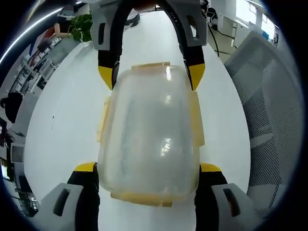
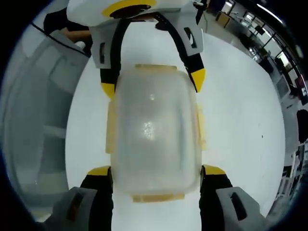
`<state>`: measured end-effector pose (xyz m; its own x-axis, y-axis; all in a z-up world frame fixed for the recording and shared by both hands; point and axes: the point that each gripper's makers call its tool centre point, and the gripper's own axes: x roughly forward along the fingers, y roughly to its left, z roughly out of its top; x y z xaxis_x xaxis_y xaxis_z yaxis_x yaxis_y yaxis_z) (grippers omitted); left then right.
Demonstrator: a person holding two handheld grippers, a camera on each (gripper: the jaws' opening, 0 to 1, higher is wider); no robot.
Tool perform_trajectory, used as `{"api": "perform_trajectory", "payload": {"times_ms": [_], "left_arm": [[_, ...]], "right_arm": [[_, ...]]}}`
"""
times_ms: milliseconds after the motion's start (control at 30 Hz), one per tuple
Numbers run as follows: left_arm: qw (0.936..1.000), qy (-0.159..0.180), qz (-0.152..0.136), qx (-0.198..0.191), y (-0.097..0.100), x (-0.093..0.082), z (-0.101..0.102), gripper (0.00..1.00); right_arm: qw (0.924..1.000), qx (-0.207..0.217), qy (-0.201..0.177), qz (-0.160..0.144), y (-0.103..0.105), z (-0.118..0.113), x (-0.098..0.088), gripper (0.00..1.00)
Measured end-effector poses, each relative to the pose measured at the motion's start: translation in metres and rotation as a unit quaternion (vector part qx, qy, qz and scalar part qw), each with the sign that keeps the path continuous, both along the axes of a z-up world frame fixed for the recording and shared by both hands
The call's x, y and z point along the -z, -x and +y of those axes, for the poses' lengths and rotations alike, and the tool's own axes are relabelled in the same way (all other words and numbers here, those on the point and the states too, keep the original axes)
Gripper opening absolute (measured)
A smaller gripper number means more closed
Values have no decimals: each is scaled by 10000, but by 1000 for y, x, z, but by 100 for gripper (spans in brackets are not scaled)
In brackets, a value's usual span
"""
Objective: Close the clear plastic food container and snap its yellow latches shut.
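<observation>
Clear plastic container on white table, left gripper and right gripper seemingly clamping its ends

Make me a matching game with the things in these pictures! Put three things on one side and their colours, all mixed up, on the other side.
Things:
1. food container
2. latches
3. table

Colours:
A. white
B. clear and cloudy
C. yellow

Pairs: 1-B, 2-C, 3-A

The left gripper and the right gripper each have a jaw on either side of the food container.
</observation>
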<state>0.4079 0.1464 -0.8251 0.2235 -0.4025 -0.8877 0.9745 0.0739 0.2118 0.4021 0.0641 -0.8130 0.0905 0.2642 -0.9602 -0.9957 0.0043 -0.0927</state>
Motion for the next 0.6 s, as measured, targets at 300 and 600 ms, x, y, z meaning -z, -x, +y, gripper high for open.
{"api": "perform_trajectory", "payload": {"times_ms": [300, 600], "left_arm": [[10000, -36, 4, 2, -12, 0, 0, 82], [10000, -27, -5, -25, -26, 0, -2, 83]], "right_arm": [[10000, 4, 21, -21, -12, 0, 0, 73], [10000, -9, 22, -31, -26, -2, 0, 73]]}}
